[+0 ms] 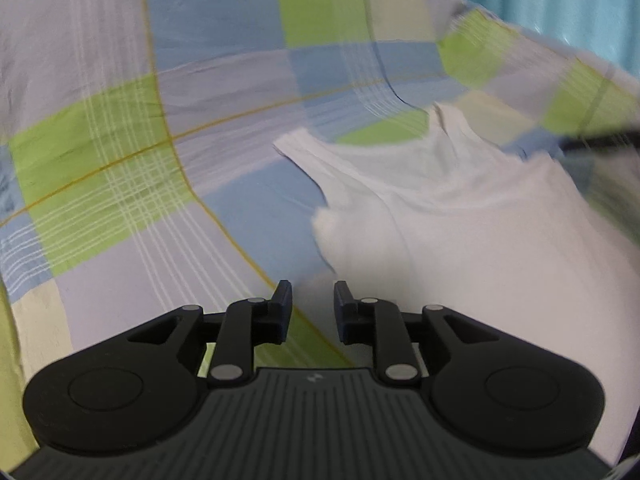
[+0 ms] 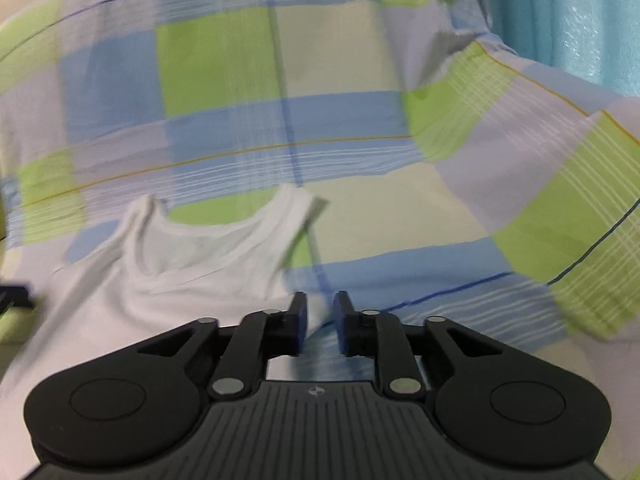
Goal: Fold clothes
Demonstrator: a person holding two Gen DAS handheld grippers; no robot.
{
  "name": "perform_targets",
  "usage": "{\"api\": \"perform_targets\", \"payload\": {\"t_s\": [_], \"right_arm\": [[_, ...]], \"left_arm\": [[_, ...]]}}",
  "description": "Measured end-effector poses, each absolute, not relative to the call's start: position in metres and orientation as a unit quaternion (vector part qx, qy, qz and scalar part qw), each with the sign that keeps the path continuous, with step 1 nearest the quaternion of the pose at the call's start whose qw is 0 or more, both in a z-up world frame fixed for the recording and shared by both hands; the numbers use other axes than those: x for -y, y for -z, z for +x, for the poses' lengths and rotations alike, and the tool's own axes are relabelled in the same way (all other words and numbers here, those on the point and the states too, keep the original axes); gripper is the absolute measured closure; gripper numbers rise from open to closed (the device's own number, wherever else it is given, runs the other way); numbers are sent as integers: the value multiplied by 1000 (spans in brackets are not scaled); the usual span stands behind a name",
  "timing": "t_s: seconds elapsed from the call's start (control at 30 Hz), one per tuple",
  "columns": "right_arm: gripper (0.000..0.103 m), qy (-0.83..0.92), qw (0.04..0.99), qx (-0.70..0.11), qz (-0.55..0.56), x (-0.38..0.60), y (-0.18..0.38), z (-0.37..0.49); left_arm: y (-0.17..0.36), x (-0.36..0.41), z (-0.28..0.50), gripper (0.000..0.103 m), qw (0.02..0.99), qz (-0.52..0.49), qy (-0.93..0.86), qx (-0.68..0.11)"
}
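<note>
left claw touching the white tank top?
Apart. In the left wrist view the left claw is open and holds nothing; the white tank top lies ahead and right, checked bedsheet between the fingers.

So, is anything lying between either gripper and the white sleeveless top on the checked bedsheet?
Nothing visible: only bare green, blue and lilac checked bedsheet separates the open left gripper from the white sleeveless top. The open right gripper is already at its edge.

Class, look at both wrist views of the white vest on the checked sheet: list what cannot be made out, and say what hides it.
- White vest hem: left wrist view, cut off by the left gripper and frame edge.
- Vest lower part: right wrist view, behind the right gripper.
- Dark thing at the right edge: blurred, cut off.
- Checked sheet detail: motion blur.
</note>
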State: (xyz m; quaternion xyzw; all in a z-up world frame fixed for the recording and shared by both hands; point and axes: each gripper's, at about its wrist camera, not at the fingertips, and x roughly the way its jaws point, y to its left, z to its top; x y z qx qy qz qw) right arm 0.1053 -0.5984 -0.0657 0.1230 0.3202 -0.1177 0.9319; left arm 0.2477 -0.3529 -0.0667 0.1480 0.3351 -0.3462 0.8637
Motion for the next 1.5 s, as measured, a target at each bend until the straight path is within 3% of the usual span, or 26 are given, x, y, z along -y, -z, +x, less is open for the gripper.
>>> {"api": "perform_targets", "payload": {"t_s": [0.2,0.27,0.3,0.4,0.5,0.67,0.9,1.03,1.07,1.13,1.17,1.5], "right_arm": [[70,100,927,-340,124,575,74,87],[70,103,922,-350,125,576,78,86],[71,105,921,-356,123,577,79,85],[71,126,920,-356,104,579,75,78],[70,125,926,-344,95,568,65,69],[69,67,940,-327,71,514,49,49],[63,-49,941,-336,12,407,50,15],[63,-73,931,-356,35,380,59,5],[63,-77,930,-359,25,373,60,2],[63,-85,926,-367,12,362,63,-1],[63,-87,925,-371,6,358,64,-3],[60,-60,921,-383,-32,369,61,-30]], "left_arm": [[75,365,281,81,843,72,376,-377],[79,372,284,97,842,76,377,-377],[78,375,285,100,849,94,370,-365],[67,374,288,97,867,126,345,-338],[61,362,287,82,869,125,340,-337],[58,327,266,83,866,121,334,-352],[65,295,179,83,818,108,405,-393],[78,296,144,83,796,111,433,-407],[82,297,139,84,794,116,435,-409],[84,299,129,100,803,133,425,-396],[84,298,127,101,805,138,422,-394],[71,253,97,100,813,205,420,-348]]}}
